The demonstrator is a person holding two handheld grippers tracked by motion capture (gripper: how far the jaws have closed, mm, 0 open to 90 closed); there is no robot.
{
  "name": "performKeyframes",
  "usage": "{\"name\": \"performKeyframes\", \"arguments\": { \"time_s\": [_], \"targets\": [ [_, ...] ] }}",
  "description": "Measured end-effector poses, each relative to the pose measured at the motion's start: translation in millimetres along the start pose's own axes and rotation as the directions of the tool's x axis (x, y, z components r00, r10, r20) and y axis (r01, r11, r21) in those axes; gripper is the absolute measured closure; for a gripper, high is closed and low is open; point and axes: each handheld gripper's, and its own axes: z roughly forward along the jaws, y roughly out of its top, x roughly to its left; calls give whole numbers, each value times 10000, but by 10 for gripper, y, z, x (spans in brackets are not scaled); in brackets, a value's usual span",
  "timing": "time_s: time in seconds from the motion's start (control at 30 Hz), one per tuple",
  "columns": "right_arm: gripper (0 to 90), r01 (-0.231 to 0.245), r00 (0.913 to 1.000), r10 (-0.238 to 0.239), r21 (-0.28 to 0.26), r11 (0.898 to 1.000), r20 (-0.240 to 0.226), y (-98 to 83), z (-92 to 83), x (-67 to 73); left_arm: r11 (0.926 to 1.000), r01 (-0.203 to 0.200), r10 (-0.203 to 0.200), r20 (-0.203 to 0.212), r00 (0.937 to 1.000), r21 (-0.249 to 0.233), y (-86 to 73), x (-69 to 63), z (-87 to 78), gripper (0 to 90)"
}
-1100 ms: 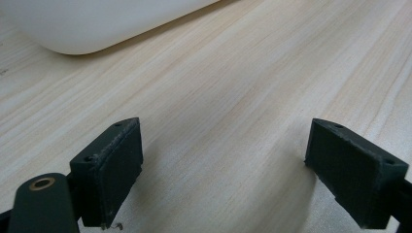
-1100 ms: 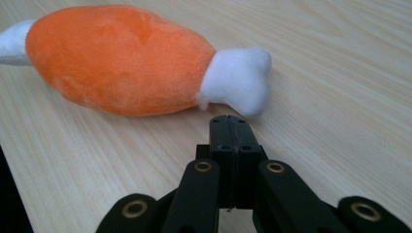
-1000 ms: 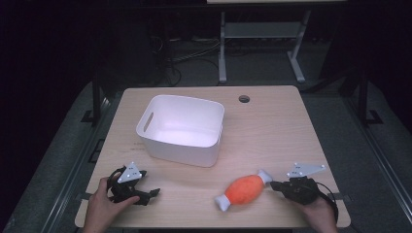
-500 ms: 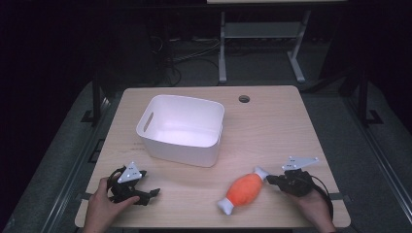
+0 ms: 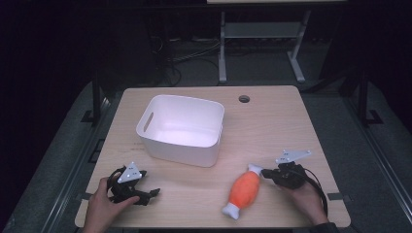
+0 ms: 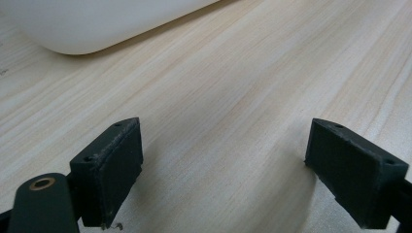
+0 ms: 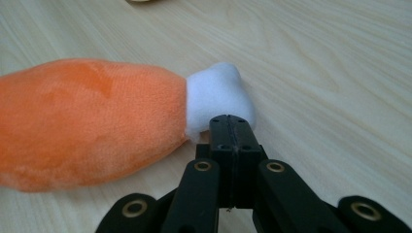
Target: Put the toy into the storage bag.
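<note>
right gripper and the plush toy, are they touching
Touching. In the right gripper view the right gripper has its jaws shut together, their tips pressed against the white end of the orange plush toy, with no gap visible.

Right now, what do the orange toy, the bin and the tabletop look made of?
Orange toy: plush fabric, fuzzy nap, white ends. Bin: white plastic by the look, smooth, slightly glossy, moulded handle slot. Tabletop: pale wood or wood-look laminate, matte, grain lines visible.
</note>
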Motion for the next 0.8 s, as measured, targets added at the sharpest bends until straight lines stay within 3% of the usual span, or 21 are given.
{"name": "performKeyframes", "arguments": {
  "time_s": [0.5,0.8],
  "targets": [
    [894,131,9998,-131,-21,9999,-136,157,119,-18,10000,23,-23,12,10000,12,1,-1,-1,127],
    [895,162,9983,-159,39,9999,-564,323,281,-16,10000,16,-16,2,10000,-11,1,0,0,127]
  ]
}}
